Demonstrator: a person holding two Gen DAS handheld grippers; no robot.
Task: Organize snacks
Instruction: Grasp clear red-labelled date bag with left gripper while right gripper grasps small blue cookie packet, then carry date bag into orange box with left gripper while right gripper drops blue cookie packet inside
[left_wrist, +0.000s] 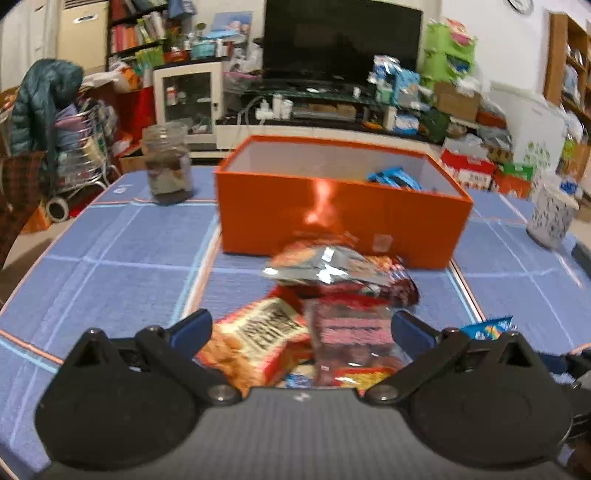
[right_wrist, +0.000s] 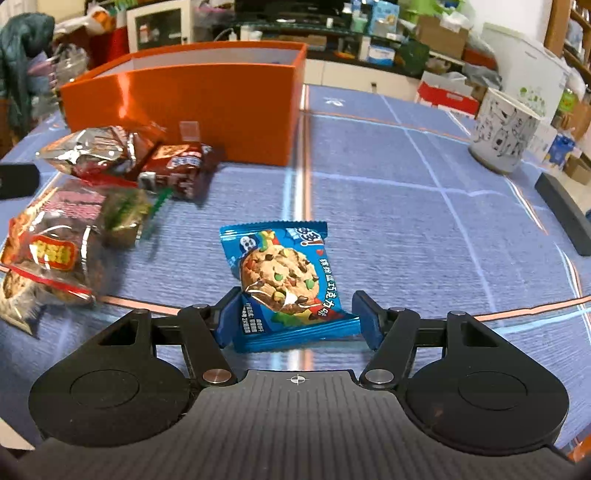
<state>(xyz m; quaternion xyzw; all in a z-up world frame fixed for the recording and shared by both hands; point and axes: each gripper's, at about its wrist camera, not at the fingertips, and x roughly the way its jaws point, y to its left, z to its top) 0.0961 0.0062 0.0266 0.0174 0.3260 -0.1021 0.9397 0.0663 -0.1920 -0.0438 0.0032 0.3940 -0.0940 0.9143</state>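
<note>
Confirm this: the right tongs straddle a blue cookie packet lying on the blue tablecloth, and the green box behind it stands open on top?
Not quite. The box is orange, not green, as the right wrist view shows. The rest holds: the right tongs straddle the blue cookie packet on the blue tablecloth, and the box stands open on top.

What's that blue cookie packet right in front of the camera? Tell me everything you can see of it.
The blue cookie packet is a small glossy foil-like wrapper with crimped, serrated ends, printed with a chocolate-chip cookie dotted with coloured candies, plus white Chinese lettering. It looks sealed and puffy. It lies on the blue checked tablecloth, its near end between the fingers of the right gripper: the left pad touches its edge, the right pad seems just short of it. No other snack touches it.
</note>
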